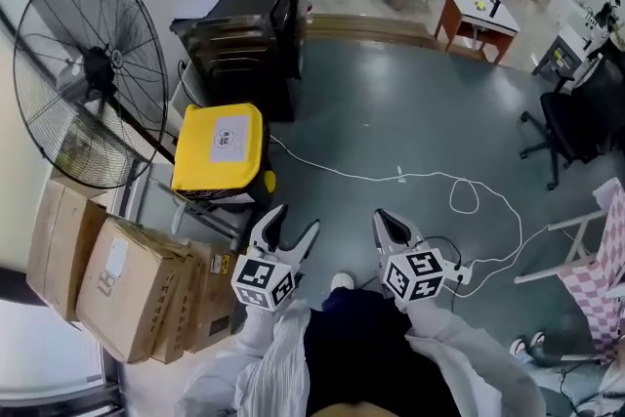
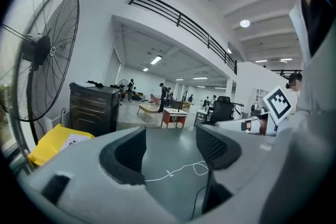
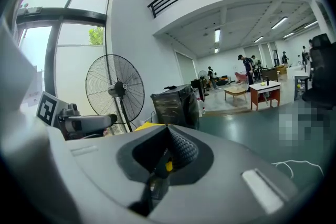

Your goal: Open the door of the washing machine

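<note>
No washing machine shows clearly in any view. In the head view both grippers hang close to my body over the grey-green floor. My left gripper (image 1: pixel 294 228) is open, its jaws spread in a V with nothing between them. In the left gripper view, the left gripper (image 2: pixel 170 140) frames only the floor and a white cable (image 2: pixel 181 169). My right gripper (image 1: pixel 393 229) is shut, and its jaws meet at a point. In the right gripper view, the right gripper (image 3: pixel 169 131) holds nothing.
A yellow-lidded bin (image 1: pixel 220 147) stands just ahead on the left, with a black cabinet (image 1: pixel 239 29) behind it. A large standing fan (image 1: pixel 90 73) and cardboard boxes (image 1: pixel 127 288) line the left wall. A white cable (image 1: pixel 459 195) trails across the floor, and an office chair (image 1: pixel 571 127) stands at the right.
</note>
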The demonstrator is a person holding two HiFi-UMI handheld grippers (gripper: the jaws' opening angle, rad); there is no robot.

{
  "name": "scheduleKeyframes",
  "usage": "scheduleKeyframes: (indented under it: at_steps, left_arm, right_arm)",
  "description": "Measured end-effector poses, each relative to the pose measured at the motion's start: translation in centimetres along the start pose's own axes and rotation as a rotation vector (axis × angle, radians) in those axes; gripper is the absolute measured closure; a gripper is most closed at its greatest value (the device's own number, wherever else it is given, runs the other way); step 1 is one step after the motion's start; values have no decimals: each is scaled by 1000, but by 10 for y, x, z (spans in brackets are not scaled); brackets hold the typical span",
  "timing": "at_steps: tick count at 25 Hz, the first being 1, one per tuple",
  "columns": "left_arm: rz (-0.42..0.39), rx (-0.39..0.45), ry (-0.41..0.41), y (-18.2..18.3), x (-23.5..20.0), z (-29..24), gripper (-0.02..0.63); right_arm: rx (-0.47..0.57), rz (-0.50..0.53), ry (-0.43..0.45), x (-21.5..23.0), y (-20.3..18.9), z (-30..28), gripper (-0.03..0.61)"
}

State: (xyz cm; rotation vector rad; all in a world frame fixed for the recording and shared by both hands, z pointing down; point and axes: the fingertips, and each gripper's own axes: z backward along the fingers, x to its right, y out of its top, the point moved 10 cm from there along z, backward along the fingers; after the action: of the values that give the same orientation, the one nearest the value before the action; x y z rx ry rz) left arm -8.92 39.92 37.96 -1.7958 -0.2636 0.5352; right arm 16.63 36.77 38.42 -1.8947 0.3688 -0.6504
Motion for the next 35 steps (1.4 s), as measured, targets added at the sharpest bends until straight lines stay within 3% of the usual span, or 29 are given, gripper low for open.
scheduleKeyframes:
  at_steps: [10,19,25,35]
  left_arm:
    - [10,-29,7,4,-2,-56,322]
    - [39,-67,-19,6,-34,-126,322]
    - [32,-53,-30,41,-79,-205,322]
    - [7,5,-51,124,-196,-362,322]
  right_arm:
    - [-6,-51,-17,51,9,-23,571]
    - [-39,-83,-40,88,17,-68,571]
    - [-30,-83,-51,135,59,-139,571]
    - [28,-32,-54,212,165,-304,571]
